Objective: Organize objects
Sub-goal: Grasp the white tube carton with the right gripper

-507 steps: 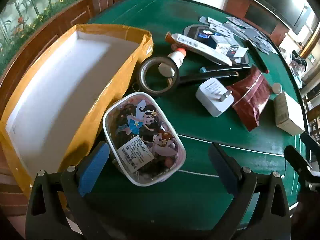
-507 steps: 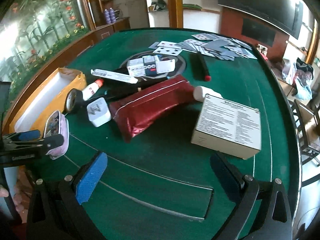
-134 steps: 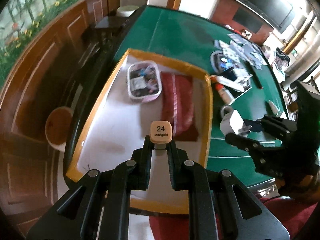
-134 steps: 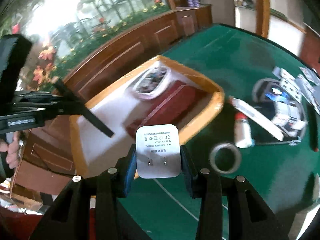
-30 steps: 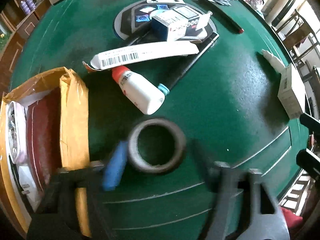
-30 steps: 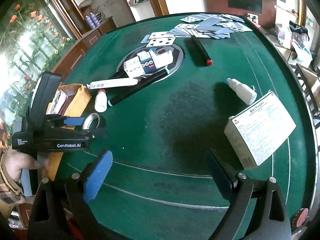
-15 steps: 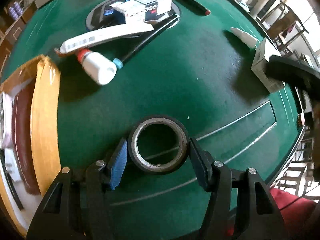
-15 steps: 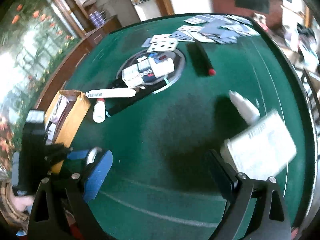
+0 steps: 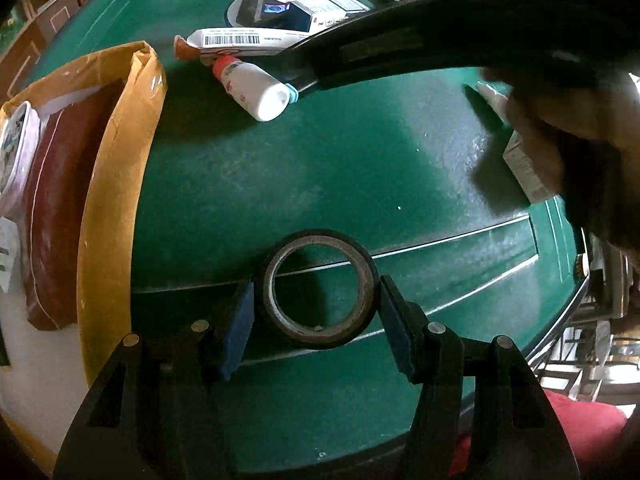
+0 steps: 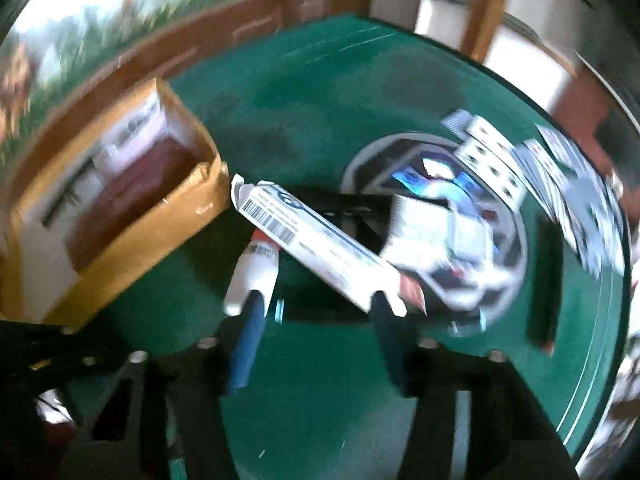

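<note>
Gripping the dark roll of tape (image 9: 318,288) between its blue pads, my left gripper (image 9: 316,312) is holding it on edge just above the green felt table (image 9: 340,168), close to the near rim. Half a second ago the grasp looked the same; a second ago the roll was lying flat on the felt with the jaws still wide.

Reading labels: only a barcode is showing on the long white carton (image 9: 240,38); its print is too small for me. The white squeeze bottle with the red cap (image 9: 252,88) is lying just below it, lettering unreadable. To the left, the yellow-taped cardboard box (image 9: 116,168) is holding the dark red pouch (image 9: 52,208) and the clear plastic tub (image 9: 14,148).

My right gripper (image 10: 316,316) is swinging in blurred, now reaching over the carton (image 10: 312,244) and bottle (image 10: 252,276); half a second ago it was well back. Its jaws are partly spread, pinching nothing that I can make out.
</note>
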A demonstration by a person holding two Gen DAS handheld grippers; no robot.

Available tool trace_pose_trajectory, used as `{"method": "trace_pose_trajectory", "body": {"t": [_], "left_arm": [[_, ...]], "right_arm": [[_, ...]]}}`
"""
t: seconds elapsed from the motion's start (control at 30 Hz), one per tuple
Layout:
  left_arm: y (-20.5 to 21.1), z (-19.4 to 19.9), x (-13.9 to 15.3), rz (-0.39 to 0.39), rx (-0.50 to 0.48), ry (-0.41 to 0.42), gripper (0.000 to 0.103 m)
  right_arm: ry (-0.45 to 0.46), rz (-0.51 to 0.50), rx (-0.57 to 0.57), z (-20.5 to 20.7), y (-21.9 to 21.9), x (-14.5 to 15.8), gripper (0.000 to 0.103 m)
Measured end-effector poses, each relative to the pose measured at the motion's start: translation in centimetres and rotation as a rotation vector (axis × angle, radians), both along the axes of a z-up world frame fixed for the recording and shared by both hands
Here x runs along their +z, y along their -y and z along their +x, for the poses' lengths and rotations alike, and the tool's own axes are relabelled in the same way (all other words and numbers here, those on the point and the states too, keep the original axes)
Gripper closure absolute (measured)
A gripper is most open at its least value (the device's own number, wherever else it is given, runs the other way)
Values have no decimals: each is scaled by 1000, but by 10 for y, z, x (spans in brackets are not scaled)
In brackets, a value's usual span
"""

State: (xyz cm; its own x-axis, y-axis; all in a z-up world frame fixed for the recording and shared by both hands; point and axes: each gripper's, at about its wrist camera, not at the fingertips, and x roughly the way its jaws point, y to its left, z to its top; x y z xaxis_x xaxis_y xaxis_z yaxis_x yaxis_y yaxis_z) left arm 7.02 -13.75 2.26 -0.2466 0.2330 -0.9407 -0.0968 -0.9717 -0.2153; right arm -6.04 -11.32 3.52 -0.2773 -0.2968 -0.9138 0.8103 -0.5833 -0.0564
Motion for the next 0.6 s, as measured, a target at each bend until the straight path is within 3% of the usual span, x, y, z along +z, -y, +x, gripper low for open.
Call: {"method": "trace_pose_trajectory", "body": {"t": [0.13, 0.17, 0.23, 0.37, 0.47, 0.53, 0.6], "left_arm": [[2, 0, 0, 3, 8, -2, 44], [3, 0, 0, 3, 8, -3, 44], [5, 1, 0, 3, 5, -1, 44], [8, 1, 0, 5, 4, 4, 44], [11, 2, 1, 13, 6, 5, 44], [13, 2, 0, 16, 10, 6, 44], [11, 1, 0, 14, 10, 6, 44]], "right_arm": [[-83, 96, 63, -1, 21, -14, 59], [-92, 109, 73, -1, 23, -17, 72], [-102, 139, 79, -4, 24, -22, 86], [-94, 114, 54, -13, 15, -20, 89], [59, -3, 39, -19, 1, -11, 88], [100, -36, 51, -21, -5, -7, 85], [82, -33, 64, -22, -6, -4, 64]]}}
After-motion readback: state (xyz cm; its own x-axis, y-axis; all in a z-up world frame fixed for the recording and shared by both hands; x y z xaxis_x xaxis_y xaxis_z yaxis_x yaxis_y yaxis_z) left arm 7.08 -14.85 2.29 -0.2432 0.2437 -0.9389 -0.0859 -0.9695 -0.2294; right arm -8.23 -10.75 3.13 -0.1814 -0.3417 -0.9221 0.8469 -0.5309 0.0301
